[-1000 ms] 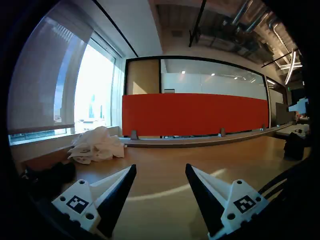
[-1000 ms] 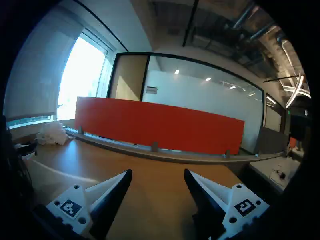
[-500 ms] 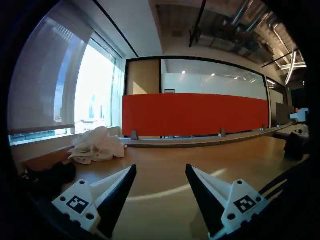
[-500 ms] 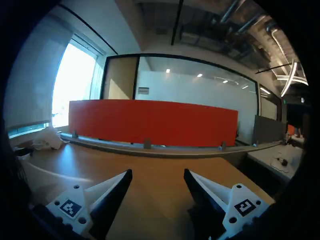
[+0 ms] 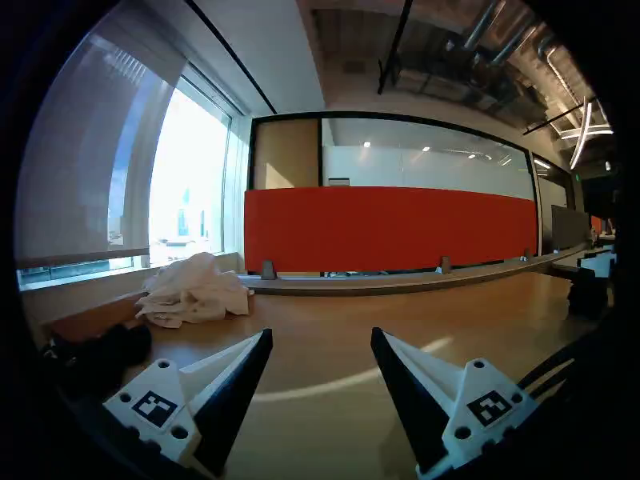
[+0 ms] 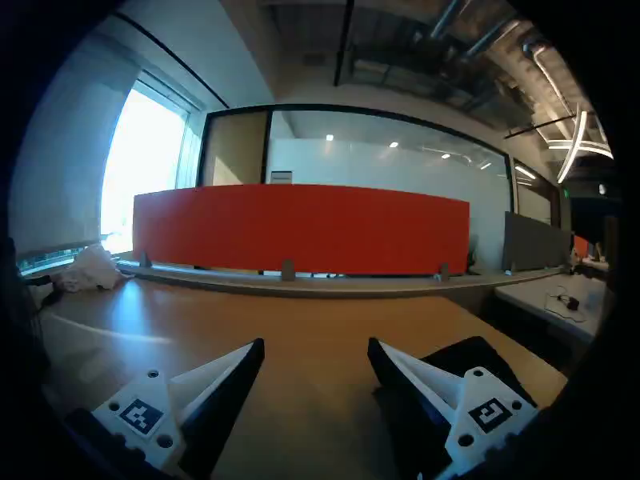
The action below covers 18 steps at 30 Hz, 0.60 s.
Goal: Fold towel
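Right tool point(image 6: 314, 342) has levelled, turning slightly right.
It and left tool point(image 5: 321, 331) stand open, empty; crumpled towel point(image 5: 192, 290) lies well apart.

My left two-finger gripper point(image 5: 321, 331) has wedge-shaped fingers point(image 5: 210, 382), white on top and black along the inner faces, tapering to sharp points. Each white base carries a square black-and-white marker point(image 5: 154, 408) with small round screw holes point(image 5: 162, 364) near it. My right two-finger gripper point(image 6: 315, 342) is built alike: white tapered fingers point(image 6: 428, 382) with black inner sides, a square patterned tag point(image 6: 141, 417) on each base, and dark screw sockets point(image 6: 152, 373).
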Tool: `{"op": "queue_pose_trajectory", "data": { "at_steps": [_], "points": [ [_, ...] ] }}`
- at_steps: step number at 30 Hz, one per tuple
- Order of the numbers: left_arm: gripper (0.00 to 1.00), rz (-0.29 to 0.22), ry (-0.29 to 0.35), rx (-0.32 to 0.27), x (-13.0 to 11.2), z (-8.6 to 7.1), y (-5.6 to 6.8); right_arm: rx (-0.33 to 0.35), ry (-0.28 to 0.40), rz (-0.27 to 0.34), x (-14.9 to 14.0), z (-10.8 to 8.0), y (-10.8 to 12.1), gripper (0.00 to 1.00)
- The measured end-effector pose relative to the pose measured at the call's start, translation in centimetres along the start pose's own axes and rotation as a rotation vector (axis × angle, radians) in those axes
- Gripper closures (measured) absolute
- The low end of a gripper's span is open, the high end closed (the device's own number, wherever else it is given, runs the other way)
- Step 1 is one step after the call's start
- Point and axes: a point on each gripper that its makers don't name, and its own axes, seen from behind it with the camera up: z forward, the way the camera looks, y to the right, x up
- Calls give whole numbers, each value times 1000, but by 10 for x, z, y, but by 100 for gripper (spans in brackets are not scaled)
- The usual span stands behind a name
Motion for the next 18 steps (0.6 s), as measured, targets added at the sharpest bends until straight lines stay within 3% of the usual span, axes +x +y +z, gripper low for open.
{"op": "queue_pose_trajectory", "data": {
  "at_steps": [8, 18],
  "points": [
    [9, 0, 0, 0, 0, 0, 0, 3, -1, 35, -11, 2, 6, 0],
    [9, 0, 0, 0, 0, 0, 0, 15, 3, 34, -22, 2, 2, 0]
  ]
}}
